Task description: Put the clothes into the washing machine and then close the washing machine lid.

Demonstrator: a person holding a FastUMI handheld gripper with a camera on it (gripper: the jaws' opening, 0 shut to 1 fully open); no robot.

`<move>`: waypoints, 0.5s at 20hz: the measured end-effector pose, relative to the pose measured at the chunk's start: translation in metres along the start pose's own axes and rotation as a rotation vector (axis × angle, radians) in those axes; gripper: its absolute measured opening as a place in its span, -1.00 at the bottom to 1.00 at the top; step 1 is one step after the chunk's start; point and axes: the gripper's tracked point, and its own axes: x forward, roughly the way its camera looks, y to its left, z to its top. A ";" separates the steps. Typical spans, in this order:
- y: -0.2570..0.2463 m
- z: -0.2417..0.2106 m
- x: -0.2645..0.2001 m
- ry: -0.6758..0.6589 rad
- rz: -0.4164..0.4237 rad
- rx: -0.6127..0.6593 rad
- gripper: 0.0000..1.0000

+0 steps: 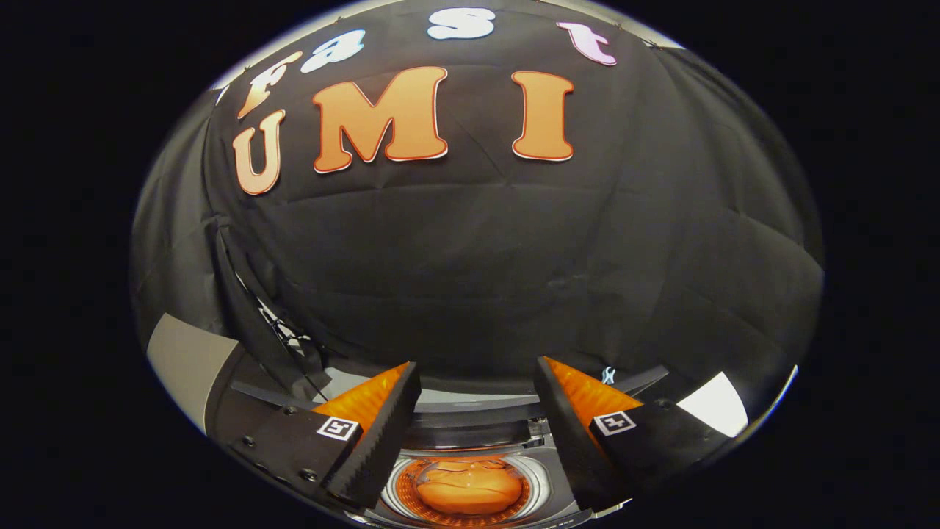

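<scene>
Tongs point(477, 400) spread wide, nothing between the fingers point(382, 433); both serrated pads bare. Clothes point(468, 488): an orange bundle lying in the washing machine point(470, 430) drum, below and between the fingers, apart from them. Loading looks done; lid closing remains, as I judge it.

Lid point(191, 367): the grey slab up and to the left of the left finger is probably the raised lid, not certain.

Risks:
- Lid sits off to the side and partly out of frame, so a reach for it could miss the edge or glance off.
- Spread fingers hang over the drum mouth; a careless drop could snag the cloth and drag it out.
- Lid released early could slam.

Pose: tongs held above the drum opening, pointing forward and slightly downward toward the booth wall.
</scene>
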 end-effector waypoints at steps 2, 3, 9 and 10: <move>-0.001 -0.009 -0.012 -0.004 -0.010 -0.007 1.00; 0.000 -0.014 -0.019 -0.006 -0.014 -0.008 1.00; -0.004 -0.052 -0.056 0.003 -0.047 -0.006 0.99; -0.005 -0.060 -0.062 0.009 -0.047 -0.006 0.99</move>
